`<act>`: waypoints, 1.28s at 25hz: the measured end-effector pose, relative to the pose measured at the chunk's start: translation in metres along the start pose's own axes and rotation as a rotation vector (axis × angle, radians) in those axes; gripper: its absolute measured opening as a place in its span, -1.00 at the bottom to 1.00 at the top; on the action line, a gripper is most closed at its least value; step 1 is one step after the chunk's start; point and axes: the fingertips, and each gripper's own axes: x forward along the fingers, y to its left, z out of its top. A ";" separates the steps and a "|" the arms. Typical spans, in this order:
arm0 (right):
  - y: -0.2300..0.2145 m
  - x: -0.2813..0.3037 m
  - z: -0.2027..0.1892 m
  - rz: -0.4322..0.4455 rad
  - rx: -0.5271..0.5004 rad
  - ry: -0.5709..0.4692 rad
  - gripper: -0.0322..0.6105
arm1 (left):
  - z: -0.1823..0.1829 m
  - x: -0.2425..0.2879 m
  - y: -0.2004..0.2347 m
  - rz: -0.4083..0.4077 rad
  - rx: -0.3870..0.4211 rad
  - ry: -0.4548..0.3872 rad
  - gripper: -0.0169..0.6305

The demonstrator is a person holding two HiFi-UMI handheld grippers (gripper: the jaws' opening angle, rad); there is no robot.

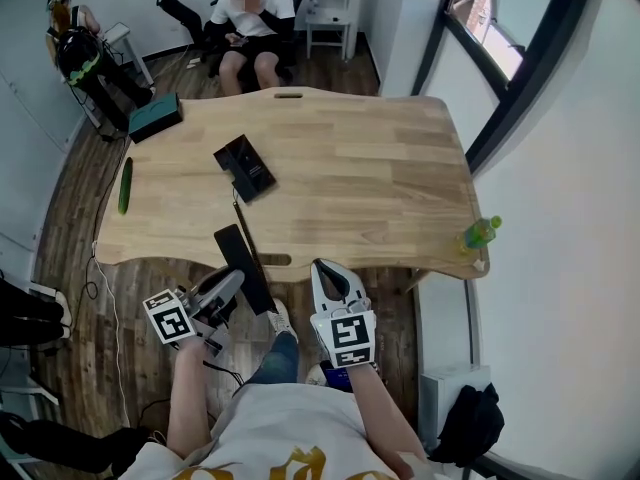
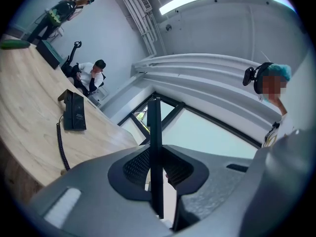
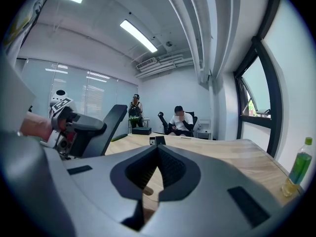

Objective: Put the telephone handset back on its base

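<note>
The black telephone base [image 1: 245, 166] lies on the wooden table [image 1: 380, 178] left of the middle, and its cord [image 1: 238, 213] runs toward the near edge. My left gripper [image 1: 236, 284] is shut on the black handset [image 1: 240, 253], which it holds just off the table's near edge. In the left gripper view the handset [image 2: 154, 147] stands edge-on between the jaws, with the base [image 2: 74, 111] and the coiled cord [image 2: 61, 144] beyond it. My right gripper [image 1: 326, 272] hangs beside it, shut and empty. The right gripper view shows the handset [image 3: 104, 127] at the left and the base [image 3: 157, 140] far ahead.
A green cucumber-like thing [image 1: 125, 185] lies near the table's left edge, and a dark box [image 1: 155, 116] sits at its far left corner. A green bottle [image 1: 480, 232] stands at the near right corner. A person sits on a chair [image 1: 255, 23] behind the table.
</note>
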 end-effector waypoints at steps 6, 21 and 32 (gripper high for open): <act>-0.025 0.076 0.004 -0.014 0.009 0.043 -0.89 | 0.049 0.033 0.057 -0.017 -0.039 -0.002 -0.73; -0.042 0.243 0.020 -0.014 -0.003 0.117 -0.89 | 0.155 0.066 0.189 -0.021 -0.151 -0.064 -0.73; -0.044 0.263 0.021 -0.039 0.001 0.124 -0.89 | 0.164 0.070 0.208 -0.046 -0.209 -0.095 -0.73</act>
